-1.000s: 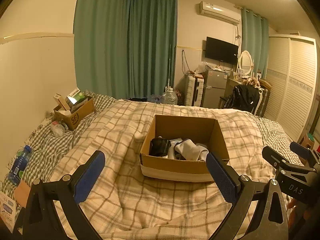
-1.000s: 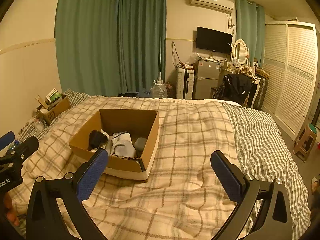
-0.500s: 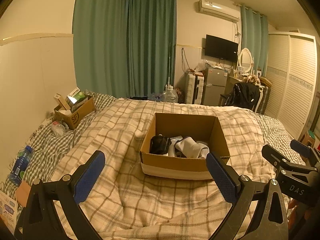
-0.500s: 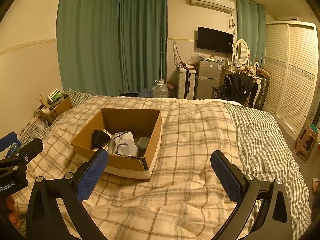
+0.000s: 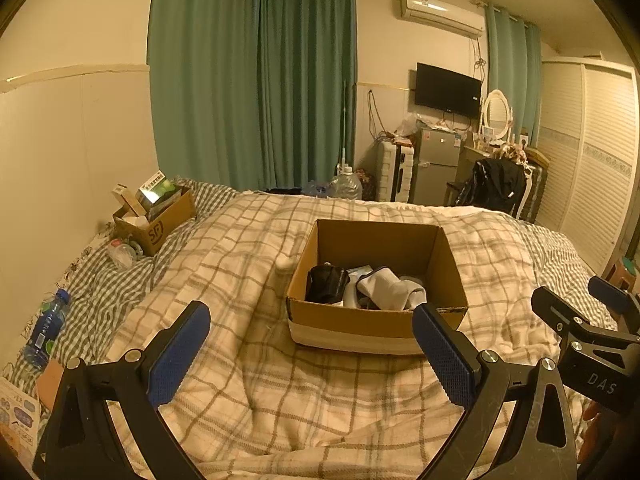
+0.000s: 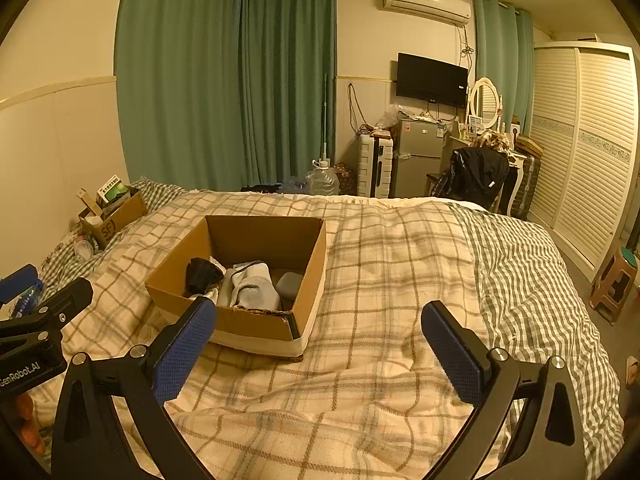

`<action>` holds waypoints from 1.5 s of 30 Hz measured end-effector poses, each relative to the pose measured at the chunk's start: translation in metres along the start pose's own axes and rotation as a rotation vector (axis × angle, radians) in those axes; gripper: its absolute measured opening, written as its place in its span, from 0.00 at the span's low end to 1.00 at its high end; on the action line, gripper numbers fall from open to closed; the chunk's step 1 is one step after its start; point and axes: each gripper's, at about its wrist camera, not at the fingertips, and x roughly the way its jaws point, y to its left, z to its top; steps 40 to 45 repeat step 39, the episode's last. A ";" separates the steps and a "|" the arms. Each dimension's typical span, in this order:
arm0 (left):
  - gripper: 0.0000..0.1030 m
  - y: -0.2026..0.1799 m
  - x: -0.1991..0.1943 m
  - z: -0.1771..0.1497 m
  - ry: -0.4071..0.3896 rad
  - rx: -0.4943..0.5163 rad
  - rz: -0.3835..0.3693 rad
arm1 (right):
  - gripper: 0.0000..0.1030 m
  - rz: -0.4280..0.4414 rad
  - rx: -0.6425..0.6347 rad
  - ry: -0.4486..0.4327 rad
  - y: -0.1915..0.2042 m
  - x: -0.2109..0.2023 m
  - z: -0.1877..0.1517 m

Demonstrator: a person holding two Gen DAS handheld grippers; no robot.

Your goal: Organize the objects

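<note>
A bedroom with green curtains (image 5: 256, 80) holds a bed (image 6: 400, 280) under a plaid blanket. On its middle rests an open cardboard box (image 5: 376, 320), its long axis running across the bed, opening upward. Inside lie a white sock (image 5: 390, 290) and a black bundle (image 5: 326, 284), side by side. The left tool (image 5: 310, 354) and right tool (image 6: 318, 354) hang above the blanket near the box, fingers spread wide apart, gripping nothing.

A bed (image 6: 400, 272) is covered by a plaid blanket (image 5: 312, 400), on which an open cardboard box (image 5: 376, 320) is set.
</note>
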 end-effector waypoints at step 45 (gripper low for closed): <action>1.00 0.001 0.000 -0.005 0.007 0.012 -0.004 | 1.00 -0.011 0.003 0.026 0.004 0.007 -0.005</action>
